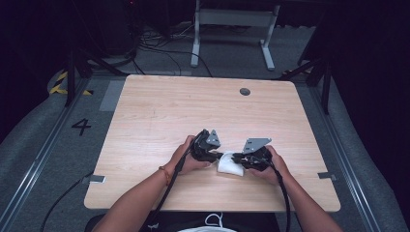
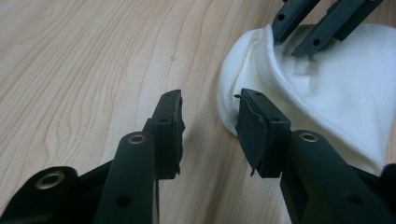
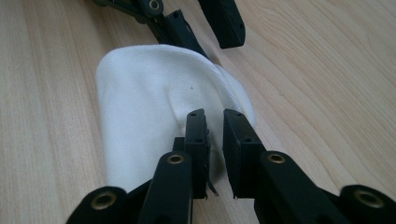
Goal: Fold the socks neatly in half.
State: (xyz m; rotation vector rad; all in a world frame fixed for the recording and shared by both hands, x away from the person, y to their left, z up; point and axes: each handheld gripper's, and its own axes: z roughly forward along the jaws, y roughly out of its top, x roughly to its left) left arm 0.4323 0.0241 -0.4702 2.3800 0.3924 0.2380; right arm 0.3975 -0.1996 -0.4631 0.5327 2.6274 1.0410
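Note:
A folded white cloth (image 1: 230, 166) lies on the wooden table (image 1: 159, 116) near its front edge, between my two hand-held grippers. My left gripper (image 1: 218, 155) (image 2: 210, 126) stands open at the cloth's left end; the cloth (image 2: 336, 88) lies beside one of its pads, not between them. The right gripper (image 1: 237, 158) (image 3: 215, 140) comes in from the other end, its jaws nearly together on a raised fold of the cloth (image 3: 140, 107). In the left gripper view, the right gripper's jaws (image 2: 299, 32) pull that fold up into a ridge. A hand holds each gripper.
A round grommet (image 1: 245, 91) sits in the table's far edge. Metal brackets (image 1: 96, 179) (image 1: 327, 176) stick out at the left and right sides. Beyond the table are cables and a grey metal frame (image 1: 232, 29) on the carpet.

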